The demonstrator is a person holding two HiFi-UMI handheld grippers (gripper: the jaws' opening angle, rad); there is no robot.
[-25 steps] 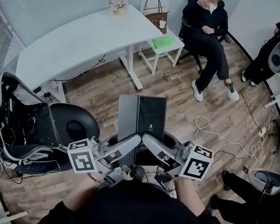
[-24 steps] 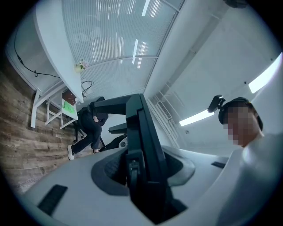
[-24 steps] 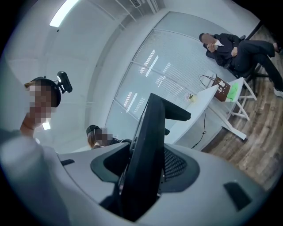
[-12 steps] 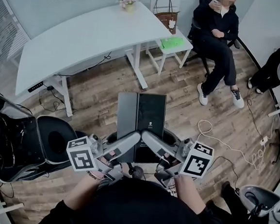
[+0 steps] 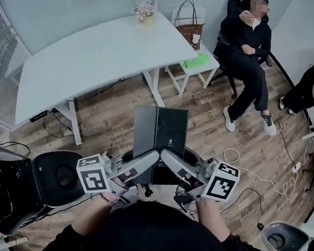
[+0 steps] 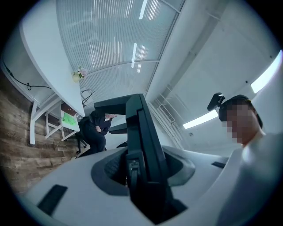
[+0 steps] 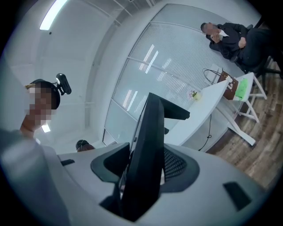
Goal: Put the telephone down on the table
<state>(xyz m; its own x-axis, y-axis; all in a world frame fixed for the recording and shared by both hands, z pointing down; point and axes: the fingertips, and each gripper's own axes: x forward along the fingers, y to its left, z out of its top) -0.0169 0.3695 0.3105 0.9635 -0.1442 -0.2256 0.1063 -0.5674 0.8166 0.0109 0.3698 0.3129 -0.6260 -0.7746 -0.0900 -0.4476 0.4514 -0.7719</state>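
Note:
The telephone is a flat black rectangular slab that I carry in the air over the wooden floor, in the middle of the head view. My left gripper and right gripper both clamp its near edge from either side. In the left gripper view the slab stands edge-on between the jaws of that gripper, which press on it. The right gripper view shows the same slab pinched in the right gripper. The white table lies ahead and to the left.
A small flower pot stands at the table's far end. Beside it are a white side table with a green item and a brown bag. A person sits at the right. A black chair stands near left; cables trail on the floor.
The whole scene has slid down and left in the head view, so the white table is nearer. Both grippers keep the same hold on the telephone.

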